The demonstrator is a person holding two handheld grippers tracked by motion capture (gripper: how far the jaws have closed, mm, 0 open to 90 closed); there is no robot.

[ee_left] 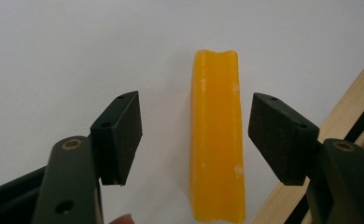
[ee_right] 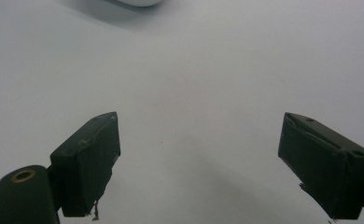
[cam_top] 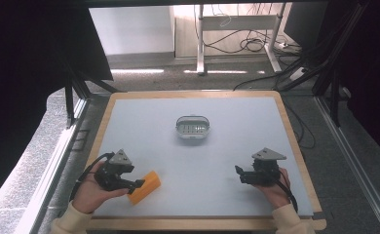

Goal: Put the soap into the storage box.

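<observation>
Orange block on the tabletop, lying flat near the front edge, well apart from the white basket that stands farther back at the middle. Its long axis runs obliquely, the far end angled toward the basket, the near end toward the front left corner. In the left gripper view the block runs lengthwise between the fingers, which stand apart on either side of it with a gap at each face; no pad touches it. Left gripper, held low in the person's hand, points along the tabletop at the block. Right gripper, to the right of the block and well apart from it, points leftward over bare tabletop, its fingers wide apart.
</observation>
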